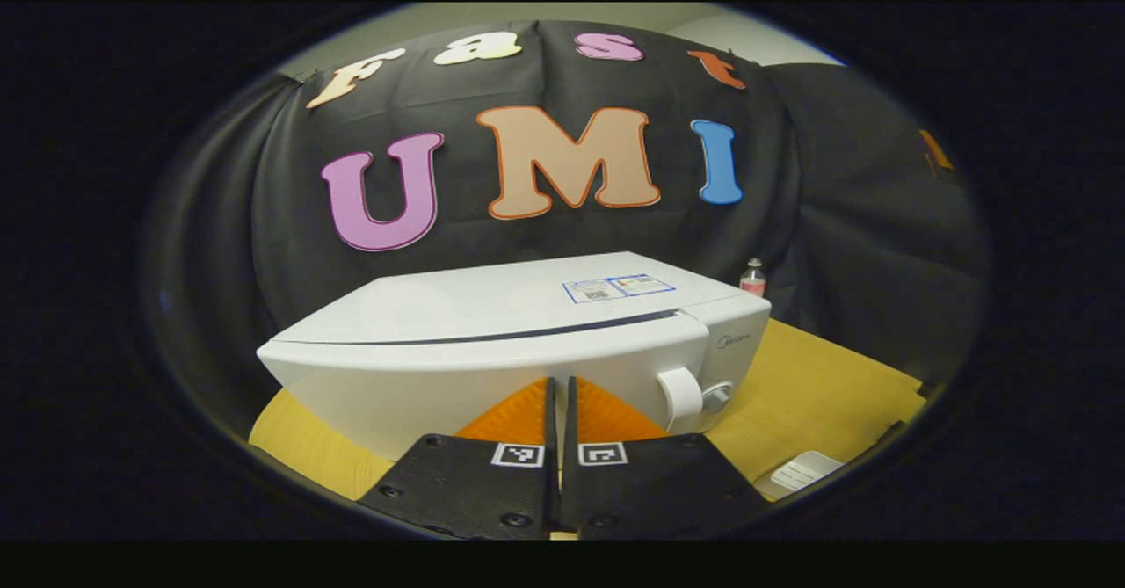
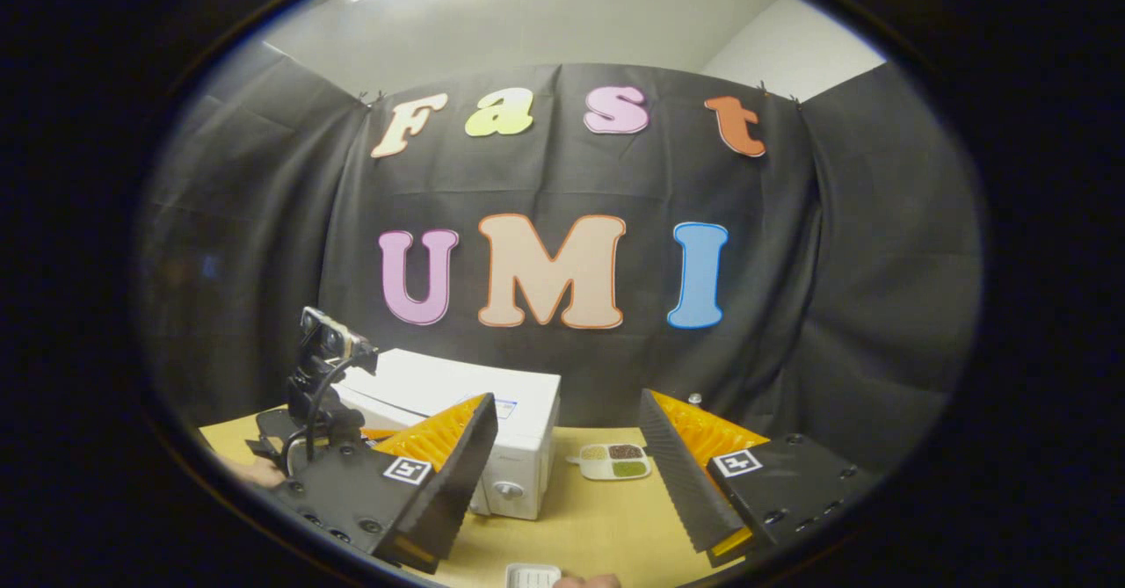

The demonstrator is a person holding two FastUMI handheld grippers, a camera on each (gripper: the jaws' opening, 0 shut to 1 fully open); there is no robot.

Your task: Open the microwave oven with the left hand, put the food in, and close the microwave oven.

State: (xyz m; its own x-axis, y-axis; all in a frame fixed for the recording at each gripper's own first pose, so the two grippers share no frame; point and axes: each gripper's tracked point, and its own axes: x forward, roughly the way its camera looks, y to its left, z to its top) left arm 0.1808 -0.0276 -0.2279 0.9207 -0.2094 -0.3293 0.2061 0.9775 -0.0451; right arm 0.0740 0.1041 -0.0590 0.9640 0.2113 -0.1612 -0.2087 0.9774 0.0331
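Microwave oven (image 1: 527, 342), smooth white box with door closed, sits on a wooden table (image 1: 817, 395). Left gripper (image 1: 560, 395), ribbed fingers pressed together, points at its door. Right gripper (image 2: 567, 482) spread wide; compartmented food tray (image 2: 615, 462) lies right of the oven.

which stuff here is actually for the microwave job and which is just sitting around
For the job:
- microwave, door shut
- food tray, on the table right of the microwave
- left gripper, jaws together in front of the door
- right gripper, jaws wide apart, empty

Lying about:
- small bottle behind the microwave
- white keypad-like thing at the table's near edge
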